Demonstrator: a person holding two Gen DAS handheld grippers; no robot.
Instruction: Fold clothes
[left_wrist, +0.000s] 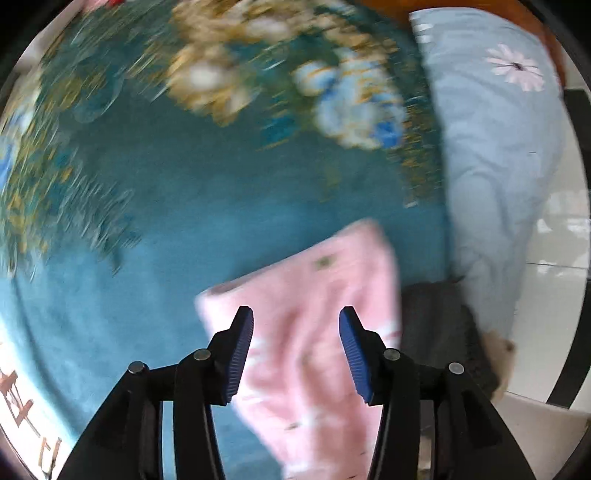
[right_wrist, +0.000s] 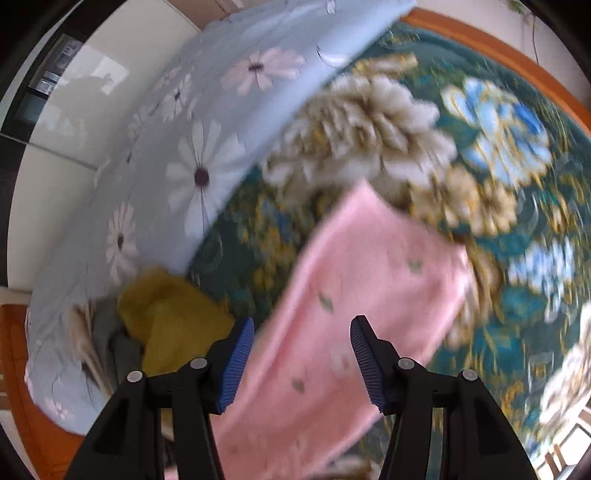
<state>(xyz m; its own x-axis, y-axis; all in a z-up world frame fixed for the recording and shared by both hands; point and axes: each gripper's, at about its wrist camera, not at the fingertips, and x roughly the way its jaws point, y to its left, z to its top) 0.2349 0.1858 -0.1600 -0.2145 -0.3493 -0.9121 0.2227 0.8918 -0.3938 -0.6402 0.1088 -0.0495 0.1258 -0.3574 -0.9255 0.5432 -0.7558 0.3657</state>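
Observation:
A folded pink cloth (left_wrist: 314, 332) with small leaf prints lies on a teal flowered blanket (left_wrist: 166, 221). My left gripper (left_wrist: 295, 328) hovers over it with its blue pads apart and nothing pressed between them. In the right wrist view the same pink cloth (right_wrist: 369, 295) lies below my right gripper (right_wrist: 303, 339), whose jaws also stand apart, clear of the cloth. Both views are blurred.
A light blue daisy-print quilt (left_wrist: 498, 166) runs along the blanket's edge, seen also as the quilt (right_wrist: 192, 147) in the right wrist view. A yellow garment (right_wrist: 173, 314) and grey clothes (right_wrist: 110, 339) are piled beside it. A dark garment (left_wrist: 439, 325) lies right of the pink cloth. White floor tiles (left_wrist: 546, 314) lie beyond.

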